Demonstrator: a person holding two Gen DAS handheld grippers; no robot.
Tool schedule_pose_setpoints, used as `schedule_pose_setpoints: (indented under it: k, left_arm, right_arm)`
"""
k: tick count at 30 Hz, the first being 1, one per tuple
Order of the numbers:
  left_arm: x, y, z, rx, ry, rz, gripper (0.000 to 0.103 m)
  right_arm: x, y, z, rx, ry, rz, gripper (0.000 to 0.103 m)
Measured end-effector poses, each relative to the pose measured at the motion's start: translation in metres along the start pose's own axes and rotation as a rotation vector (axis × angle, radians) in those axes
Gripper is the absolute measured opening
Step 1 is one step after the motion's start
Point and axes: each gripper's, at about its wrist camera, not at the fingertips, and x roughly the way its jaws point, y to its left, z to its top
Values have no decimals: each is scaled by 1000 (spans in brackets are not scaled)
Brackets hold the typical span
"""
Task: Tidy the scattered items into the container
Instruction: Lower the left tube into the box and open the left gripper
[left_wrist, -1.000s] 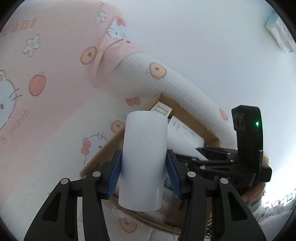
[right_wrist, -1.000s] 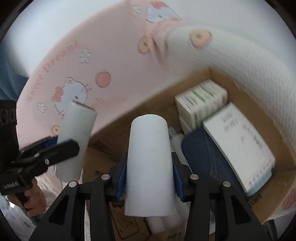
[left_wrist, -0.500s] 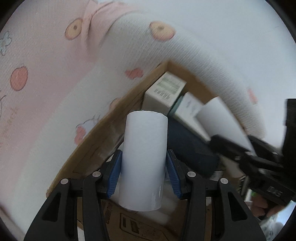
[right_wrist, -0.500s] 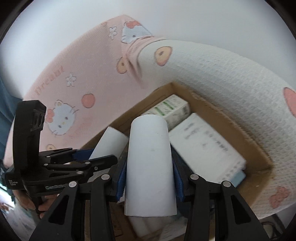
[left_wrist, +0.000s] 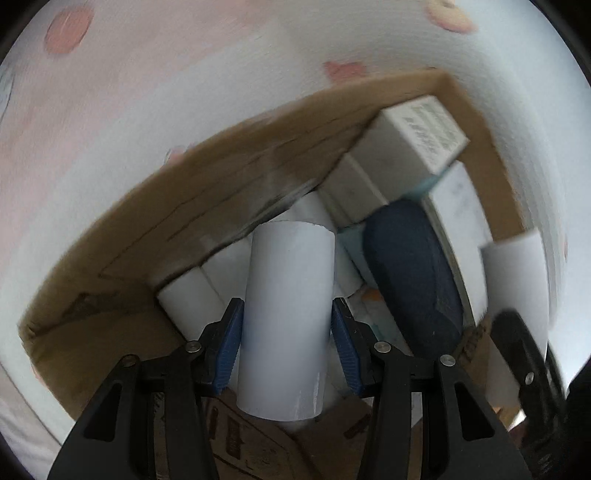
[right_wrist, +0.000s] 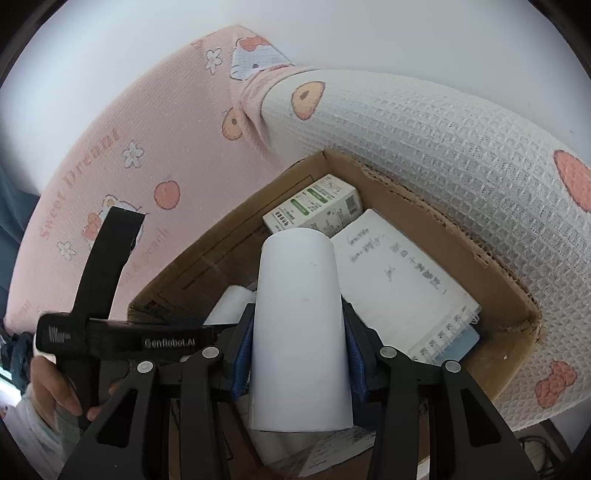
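Left wrist: left tongs (left_wrist: 287, 338) clamp a white plastic tube (left_wrist: 286, 321) over the brown cardboard box (left_wrist: 229, 162). Right wrist: right tongs (right_wrist: 300, 356) grip a second white tube (right_wrist: 301, 328) — above the box's spiral notebook (right_wrist: 402, 291).

Cardboard box (right_wrist: 436, 206): brown corrugated board, matt, rough torn edge. White tube (right_wrist: 301, 314): smooth, faintly glossy plastic. Blanket (right_wrist: 424, 122): waffle-textured cloth, matt; notebook (right_wrist: 399, 280): paper, wire spiral.

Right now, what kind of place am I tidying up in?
Probably a bedroom or other home room: the cardboard box sits on a pink and white cartoon-print blanket, and holds household odds like a spiral notebook and a small carton.
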Motion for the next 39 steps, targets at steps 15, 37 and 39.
schedule_pose_setpoints:
  k: [15,37,39]
  left_arm:
    - [12,36,-11,-431,-65,-142,51]
    - [-18,28,-22,-334,-136,-117,11]
    - [-20,33,-15,-328,-155,-139,3]
  right_arm:
    - [5,7,-7,-59,17,-20,41]
    - [5,32,-8,-144,47,16,41]
    - [5,34,-9,-148,50,22,41]
